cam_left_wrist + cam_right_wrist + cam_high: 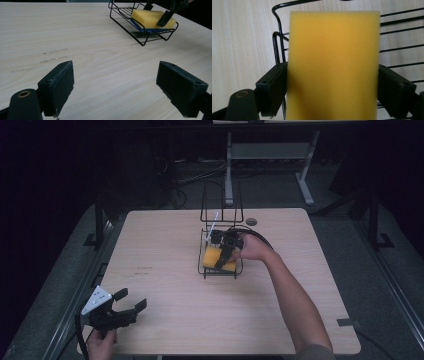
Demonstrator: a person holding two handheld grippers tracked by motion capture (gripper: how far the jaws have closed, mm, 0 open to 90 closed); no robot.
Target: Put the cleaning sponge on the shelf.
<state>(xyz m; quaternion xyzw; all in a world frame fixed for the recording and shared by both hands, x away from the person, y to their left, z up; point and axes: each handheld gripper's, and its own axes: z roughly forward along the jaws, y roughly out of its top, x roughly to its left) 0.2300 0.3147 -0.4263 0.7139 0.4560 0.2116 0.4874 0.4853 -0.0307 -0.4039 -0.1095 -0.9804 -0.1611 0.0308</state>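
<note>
Right gripper view | right claw (329,92) clamps yellow sponge (333,65) over wire rack (277,40) | left claw (122,88) wide open, empty

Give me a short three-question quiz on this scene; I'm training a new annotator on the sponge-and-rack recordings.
1. True or false: the right gripper has its jaws on either side of the yellow foam sponge with a blue underside.
2. What does the sponge sit in? A) the black wire rack B) a white bowl C) a cardboard box
3. In a few words, how does the left gripper stand?

Key
1. True; the jaws flank the sponge's two long sides.
2. A.
3. Jaws wide apart, nothing between them, at the near left corner of the pale wooden table.
</note>
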